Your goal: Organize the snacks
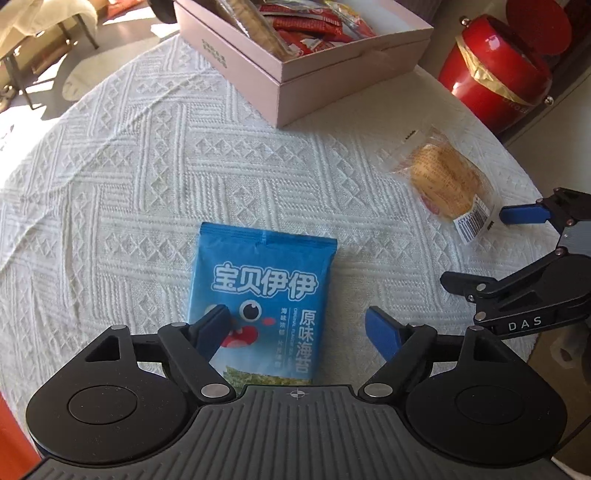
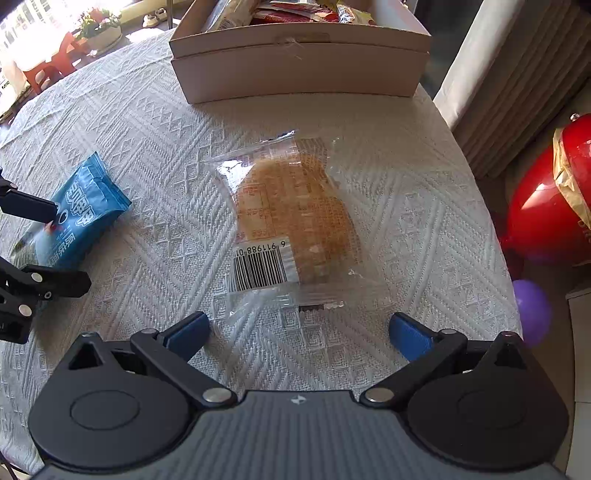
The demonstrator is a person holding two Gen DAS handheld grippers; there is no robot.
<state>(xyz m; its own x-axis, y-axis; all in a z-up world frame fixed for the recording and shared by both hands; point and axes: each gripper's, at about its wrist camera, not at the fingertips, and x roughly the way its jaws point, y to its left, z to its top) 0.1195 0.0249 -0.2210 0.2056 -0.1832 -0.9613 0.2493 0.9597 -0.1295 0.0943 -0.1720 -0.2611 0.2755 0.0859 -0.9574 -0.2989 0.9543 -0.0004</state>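
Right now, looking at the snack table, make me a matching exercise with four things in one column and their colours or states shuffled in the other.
Things:
1. seaweed packet
2. wrapped bun
3. snack box
4. left hand-held gripper

Descriptions:
A. pale pink, lid off
B. clear wrapper with barcode
C. open, around the packet's near end
D. blue, lying flat

Pairs: 1-D, 2-B, 3-A, 4-C

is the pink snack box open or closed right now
Open. The pink box has no lid on top, and red snack packets show inside it in both wrist views.
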